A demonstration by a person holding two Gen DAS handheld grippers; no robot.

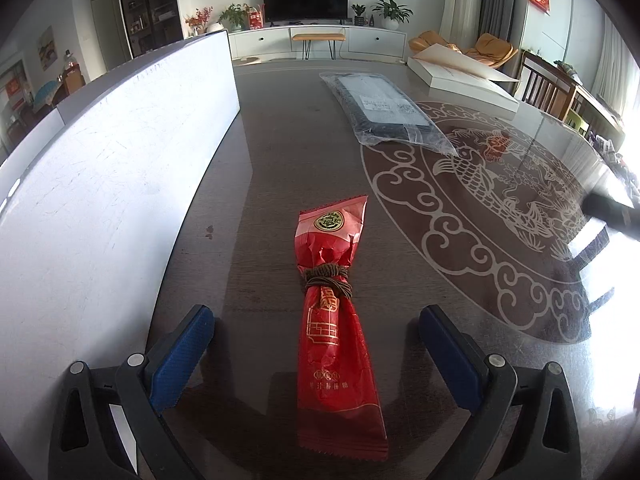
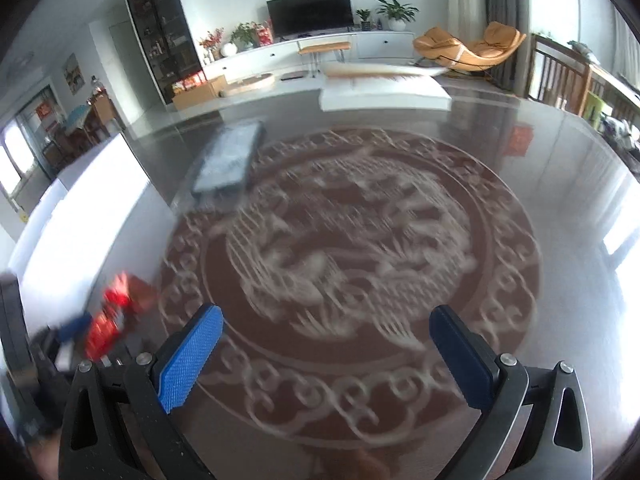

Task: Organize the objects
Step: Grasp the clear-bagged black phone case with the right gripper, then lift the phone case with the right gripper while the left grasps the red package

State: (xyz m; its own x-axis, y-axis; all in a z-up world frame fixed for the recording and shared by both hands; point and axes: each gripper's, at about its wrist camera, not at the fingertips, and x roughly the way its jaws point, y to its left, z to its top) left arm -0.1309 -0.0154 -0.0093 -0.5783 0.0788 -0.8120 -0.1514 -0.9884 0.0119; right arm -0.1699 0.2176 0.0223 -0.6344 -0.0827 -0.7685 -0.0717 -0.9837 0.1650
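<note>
**Left wrist view: red packet lies between wide jaws**

Left wrist view shows a red packet (image 1: pixel 338 316) lying flat on the dark table (image 1: pixel 272 168), lengthwise along the line of the left gripper (image 1: pixel 316 356). A brown cord (image 1: pixel 326 280) is wound tightly around its middle, just ahead of the fingertips. The near end of the packet sits between the two blue pads (image 1: pixel 180 356), clear of both; the jaws stand wide and hold nothing.

To the left of the jaws a white board (image 1: pixel 112 152) stands on edge, running away along the table. Ahead and to the right of the jaws lies a dark flat item in a clear plastic bag (image 1: pixel 384 110), well apart from the packet. Beyond it, further right, a flat white box (image 1: pixel 464 76) rests near the table's far edge. A round pale fish-and-cloud pattern (image 1: pixel 480 208) is printed on the table to the right of the jaws.

Right wrist view is blurred. The right gripper (image 2: pixel 326 356) hovers over that pattern, its jaws wide and empty. The packet appears as a red smear far to the left of these jaws, beside the other gripper's blue pad.
</note>
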